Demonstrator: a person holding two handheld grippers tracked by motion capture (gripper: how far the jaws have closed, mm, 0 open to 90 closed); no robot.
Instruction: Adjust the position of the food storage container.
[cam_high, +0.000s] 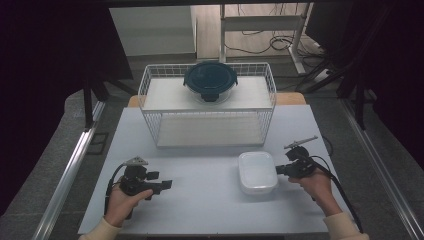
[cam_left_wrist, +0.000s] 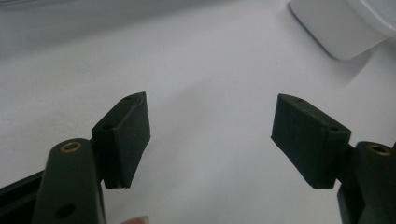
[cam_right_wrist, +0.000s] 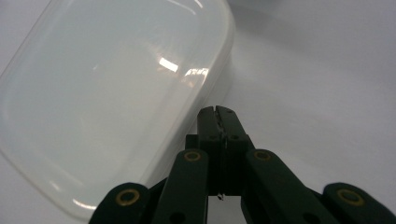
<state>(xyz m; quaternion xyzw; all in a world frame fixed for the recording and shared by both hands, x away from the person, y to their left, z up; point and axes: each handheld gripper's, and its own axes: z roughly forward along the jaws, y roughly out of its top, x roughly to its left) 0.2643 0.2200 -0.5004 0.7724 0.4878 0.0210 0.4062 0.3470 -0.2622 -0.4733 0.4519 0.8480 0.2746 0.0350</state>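
Resting on the smooth white counter (cam_high: 200, 200), the left gripper (cam_high: 167, 184) holds its jaws wide on nothing; one translucent rounded-rectangle plastic container (cam_high: 257, 172) lies just beside the right gripper (cam_high: 278, 170), whose jaws are pressed together, empty.

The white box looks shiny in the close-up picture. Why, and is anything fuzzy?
Right gripper view: bright lamp glare streaks the white lidded box, whose near edge is soft. Left gripper view: the box's corner is blurred. High view: the room's sides are dark, the table evenly lit.
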